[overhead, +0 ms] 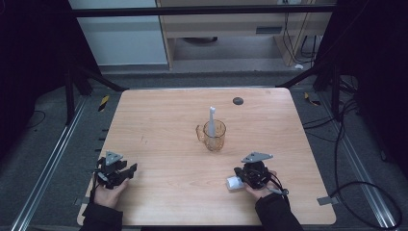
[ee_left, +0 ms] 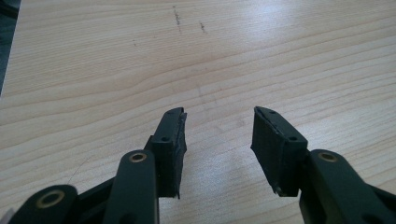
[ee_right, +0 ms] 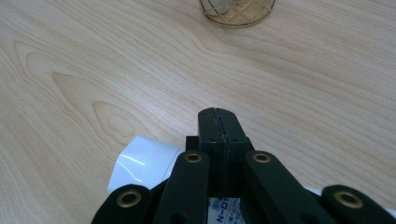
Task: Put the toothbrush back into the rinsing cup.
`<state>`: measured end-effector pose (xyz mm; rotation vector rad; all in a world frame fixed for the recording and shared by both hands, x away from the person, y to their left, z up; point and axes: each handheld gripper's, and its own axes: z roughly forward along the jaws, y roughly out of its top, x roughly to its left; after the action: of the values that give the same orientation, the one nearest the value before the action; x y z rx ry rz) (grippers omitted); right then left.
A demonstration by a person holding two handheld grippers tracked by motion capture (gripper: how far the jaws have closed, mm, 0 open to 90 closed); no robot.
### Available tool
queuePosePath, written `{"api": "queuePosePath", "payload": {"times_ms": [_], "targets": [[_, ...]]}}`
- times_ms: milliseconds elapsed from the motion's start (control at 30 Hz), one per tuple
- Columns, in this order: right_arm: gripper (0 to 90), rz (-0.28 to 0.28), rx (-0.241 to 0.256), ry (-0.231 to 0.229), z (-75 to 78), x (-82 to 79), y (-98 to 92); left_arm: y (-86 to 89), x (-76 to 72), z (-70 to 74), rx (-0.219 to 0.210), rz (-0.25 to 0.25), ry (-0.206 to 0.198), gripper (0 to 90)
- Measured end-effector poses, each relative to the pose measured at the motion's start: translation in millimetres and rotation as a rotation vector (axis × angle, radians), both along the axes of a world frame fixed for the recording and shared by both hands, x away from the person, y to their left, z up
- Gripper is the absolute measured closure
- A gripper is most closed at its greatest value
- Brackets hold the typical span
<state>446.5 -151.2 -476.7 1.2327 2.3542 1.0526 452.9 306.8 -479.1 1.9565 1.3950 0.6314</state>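
An amber glass mug [overhead: 214,135] stands near the middle of the wooden table [overhead: 168,120], with a white toothbrush [overhead: 211,120] upright in it. Its base also appears at the top of the right gripper view, as the mug [ee_right: 238,11]. My left gripper [overhead: 131,169] rests at the front left, its jaws wide apart over bare wood, and the left gripper [ee_left: 219,121] has nothing between them. My right gripper [overhead: 241,174] sits at the front right with its jaws pressed together [ee_right: 218,114]. A white tube [ee_right: 144,163] with a ribbed cap lies crosswise under it, seen as the tube [overhead: 234,183].
A small dark round disc [overhead: 237,101] lies near the table's far edge. Black metal frame bars and cables surround the table. Faint dark marks [ee_left: 177,18] streak the wood ahead of the left gripper.
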Motion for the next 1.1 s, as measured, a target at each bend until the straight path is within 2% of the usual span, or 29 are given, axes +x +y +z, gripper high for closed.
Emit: {"api": "queuePosePath", "payload": {"times_ms": [367, 533, 1100], "targets": [[90.0, 0.034, 0.002, 0.022, 1.3, -12.5, -3.0, 0.1, -0.4, 0.3, 0.001, 0.0, 0.0, 53.3], [90.0, 0.056, -0.003, 0.017, 0.9, -17.8, -4.9, -0.2, -0.4, 0.2, 0.002, 0.0, 0.0, 53.3], [90.0, 0.071, 0.005, 0.031, 1.7, -26.5, -13.6, -0.1, -0.5, 0.3, 0.002, 0.001, 0.0, 53.3]]}}
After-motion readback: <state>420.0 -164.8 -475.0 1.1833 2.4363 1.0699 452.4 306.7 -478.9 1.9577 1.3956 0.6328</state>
